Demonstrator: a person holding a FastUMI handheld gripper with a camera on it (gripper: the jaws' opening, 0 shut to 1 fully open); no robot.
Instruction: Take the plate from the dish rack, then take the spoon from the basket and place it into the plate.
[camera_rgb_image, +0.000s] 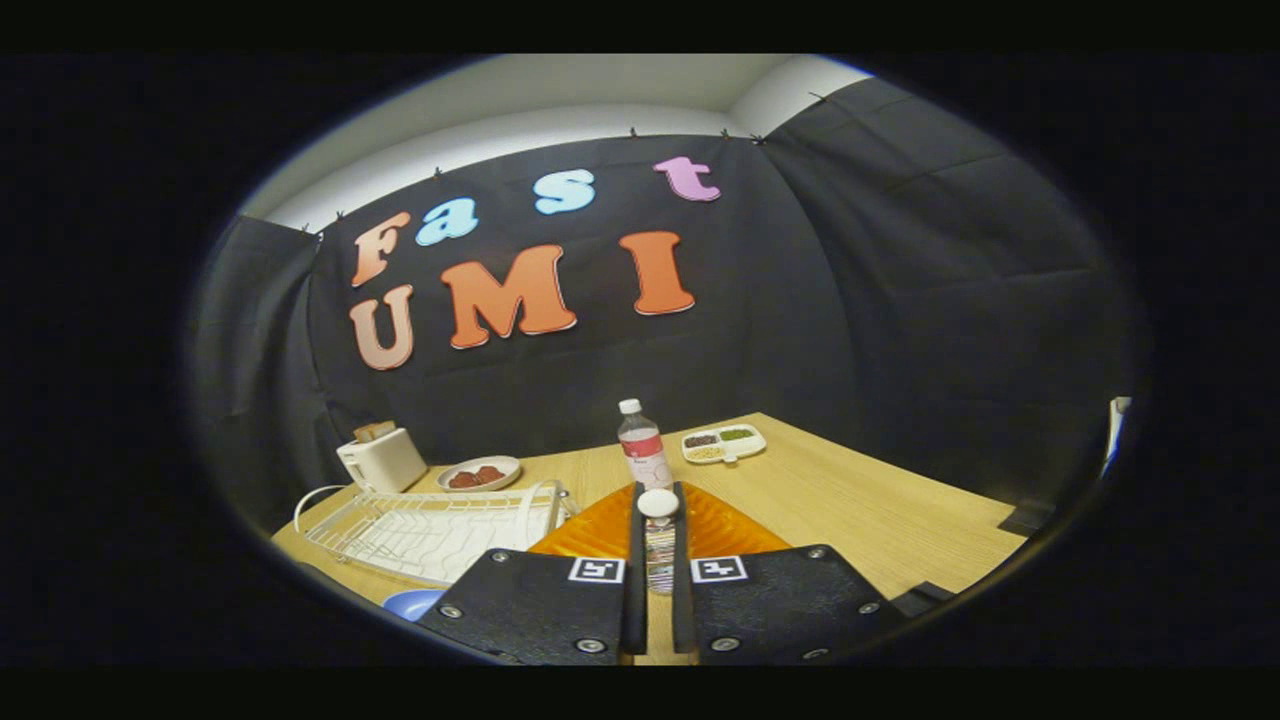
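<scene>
The spoon (659, 545) sits clamped between the fingers, its pale rounded end (658, 503) standing just past the fingertips and its patterned handle running back down the narrow gap between them, so its long axis lies along the fingers and points straight ahead. The gripper (658, 500) has its fingers drawn close together on that handle, both sides pressing it. Directly beneath and just ahead of the fingertips lies an orange ribbed thing (600, 535), which I take to be the plate, though its shape is partly hidden by the fingers; the spoon hangs right over it, so the coming move looks like a short drop and release more than a reach. A blue rim (412, 603) peeks out close beside the left finger, and I cannot tell what it is. Left of the fingers and a little ahead stands the white wire dish rack (430, 530) on the desk (870, 510). Straight beyond the fingertips stands a clear bottle (643, 450) with a white cap. Farther off, a small dish (479, 473) with red food and a toaster (381, 459) sit beyond the rack, and a divided tray (724, 443) lies beyond to the right.
</scene>
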